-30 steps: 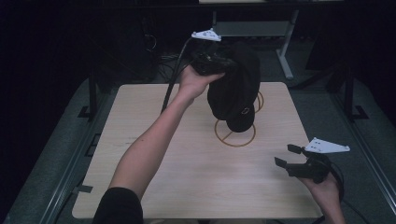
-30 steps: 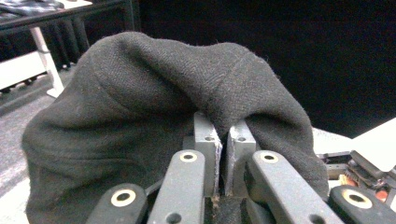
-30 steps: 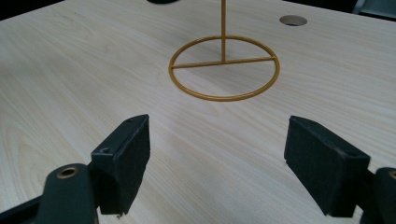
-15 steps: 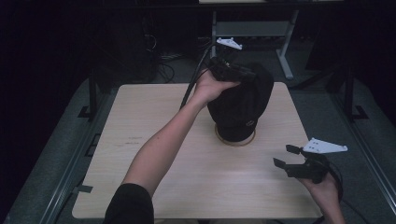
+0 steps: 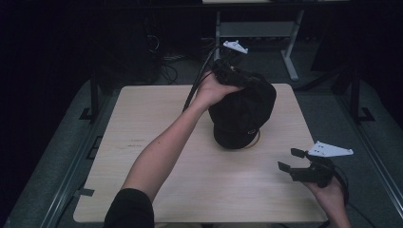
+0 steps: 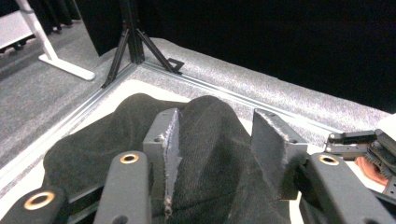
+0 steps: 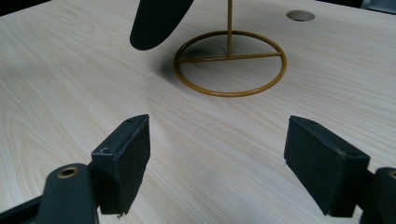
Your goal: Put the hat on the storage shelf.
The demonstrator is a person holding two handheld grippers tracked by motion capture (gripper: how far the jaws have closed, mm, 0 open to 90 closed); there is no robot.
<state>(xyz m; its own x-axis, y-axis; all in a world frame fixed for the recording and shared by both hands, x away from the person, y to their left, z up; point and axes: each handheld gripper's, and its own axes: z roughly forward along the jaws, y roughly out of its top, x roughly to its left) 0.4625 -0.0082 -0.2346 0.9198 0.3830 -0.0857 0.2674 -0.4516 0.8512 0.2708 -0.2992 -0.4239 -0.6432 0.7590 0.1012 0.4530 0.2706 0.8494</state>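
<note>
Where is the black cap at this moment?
In the high view the black cap sits right of the table's centre, over the gold wire stand, with the left gripper pinching its top fabric.

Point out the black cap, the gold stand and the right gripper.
black cap point(image 5: 242, 111), high view, on its crown.
gold stand point(image 7: 275, 70), right gripper view, on the ring of its base.
right gripper point(image 5: 291, 160), high view, midway between its fingertips.
</note>
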